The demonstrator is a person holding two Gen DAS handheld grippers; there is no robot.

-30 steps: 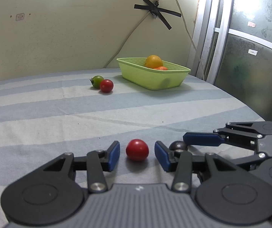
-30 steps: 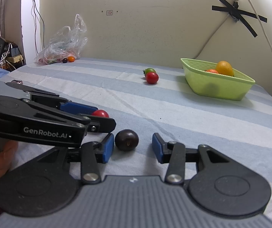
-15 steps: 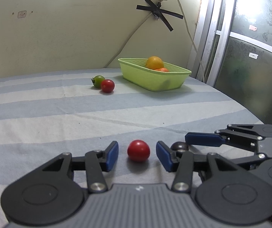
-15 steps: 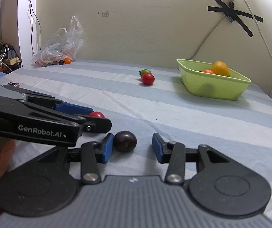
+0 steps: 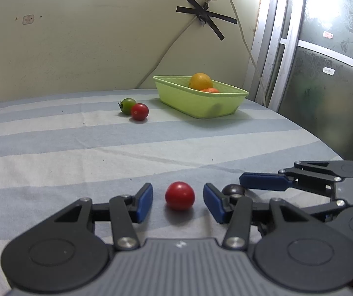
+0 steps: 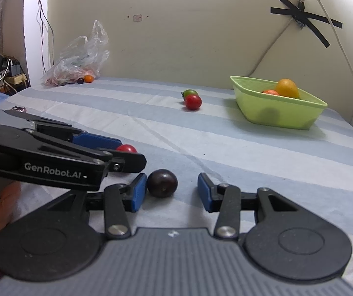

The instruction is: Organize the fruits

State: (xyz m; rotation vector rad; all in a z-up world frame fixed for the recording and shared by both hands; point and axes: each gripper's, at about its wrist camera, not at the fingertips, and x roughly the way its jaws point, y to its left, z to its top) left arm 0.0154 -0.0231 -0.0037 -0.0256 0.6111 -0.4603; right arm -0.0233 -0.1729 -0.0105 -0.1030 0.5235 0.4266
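Left wrist view: left gripper [image 5: 178, 201] low over the striped cloth [image 5: 53, 148], jaws spread. A red tomato [image 5: 179, 195] sits on the cloth between the blue pads [image 5: 144, 202], a gap on either side, neither pad touching it. To the right, the right gripper [image 5: 235, 190] lies just beside, one blue finger reaching in from the right; a dark plum-coloured fruit [image 5: 233, 190] shows partly behind the left gripper's right finger. Far centre: a green tomato [image 5: 127, 106] and a second red tomato [image 5: 139, 111], touching or nearly so. Right of them, a lime-green basket [image 5: 201, 103] holding a yellow-orange fruit [image 5: 200, 81] and a smaller orange one [image 5: 209, 90].

Right wrist view: right gripper [image 6: 169, 190], jaws released. Dark fruit [image 6: 162, 183] on the cloth [image 6: 275, 160] between the pads [image 6: 137, 192], hard against the left pad, clear gap to the right pad. Left gripper [image 6: 107, 148] crosses from the left, near red tomato [image 6: 126, 148] peeking past its fingers. Far centre: green tomato [image 6: 190, 92] behind red one [image 6: 193, 102]. Far right: basket [image 6: 280, 113] with its two fruits [image 6: 287, 88]. Far left, against the wall: crumpled plastic bag [image 6: 77, 56] with small fruits [image 6: 88, 78] at its mouth.
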